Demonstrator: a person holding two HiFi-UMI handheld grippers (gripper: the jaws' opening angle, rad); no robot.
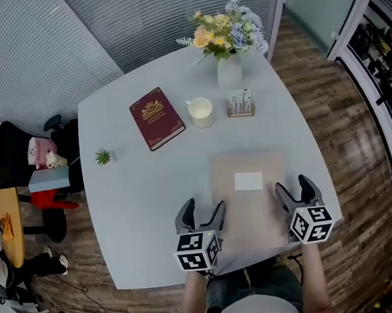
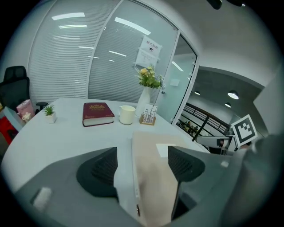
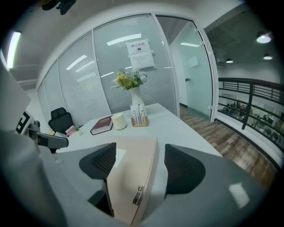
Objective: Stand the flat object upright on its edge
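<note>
Here, the flat box (image 1: pixel 249 195) lies face-down-flat on the surface (image 1: pixel 151 189) in the lower centre of the head view, close to the near rim. The left gripper (image 1: pixel 203 215) and right gripper (image 1: pixel 295 191) each straddle one long side of it, jaws spread wide and clamping nothing. In each gripper view, one pad hangs over the lid and the other over bare surface.

To do this well, I'd pinch both sides evenly, lift the near edge and tip the box about its far edge, keeping both grippers level so it doesn't twist.

The room ahead looks free. The book (image 1: pixel 156 118), cup (image 1: pixel 201 112) and card holder (image 1: pixel 241 104) sit well apart, in the upper middle.
</note>
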